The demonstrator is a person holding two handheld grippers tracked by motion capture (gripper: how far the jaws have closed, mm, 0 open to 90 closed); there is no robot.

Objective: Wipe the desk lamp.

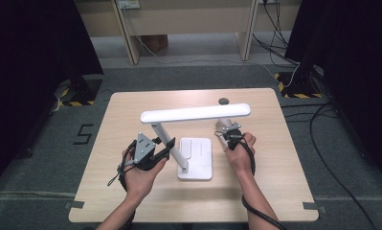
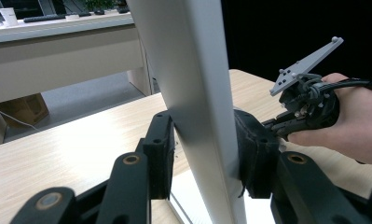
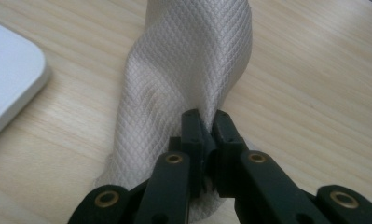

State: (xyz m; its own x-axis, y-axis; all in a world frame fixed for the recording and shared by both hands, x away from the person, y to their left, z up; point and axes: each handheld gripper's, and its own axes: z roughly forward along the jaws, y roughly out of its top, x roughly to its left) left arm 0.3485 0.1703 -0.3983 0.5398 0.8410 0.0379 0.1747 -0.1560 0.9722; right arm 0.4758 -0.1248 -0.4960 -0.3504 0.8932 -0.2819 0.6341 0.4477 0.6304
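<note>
Tool states: my left tool [image 2: 200,154] clamps the lamp post [image 2: 193,93] mid-worktop; my right tool [image 3: 206,140] pinches the cloth [image 3: 183,93] under the lamp head [image 1: 195,113]. I judge a careless wipe could tip the lamp if the clamp slips.

One desk lamp [image 1: 193,139] – one cloth [image 3: 183,84], two grippers – left [image 1: 162,146], right [image 1: 225,136]

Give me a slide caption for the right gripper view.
Right gripper pinches a white waffle-textured cloth on the wooden table, beside the lamp base.

Textured woven cloth [image 3: 183,70], matt wooden table [image 3: 314,70]
</note>
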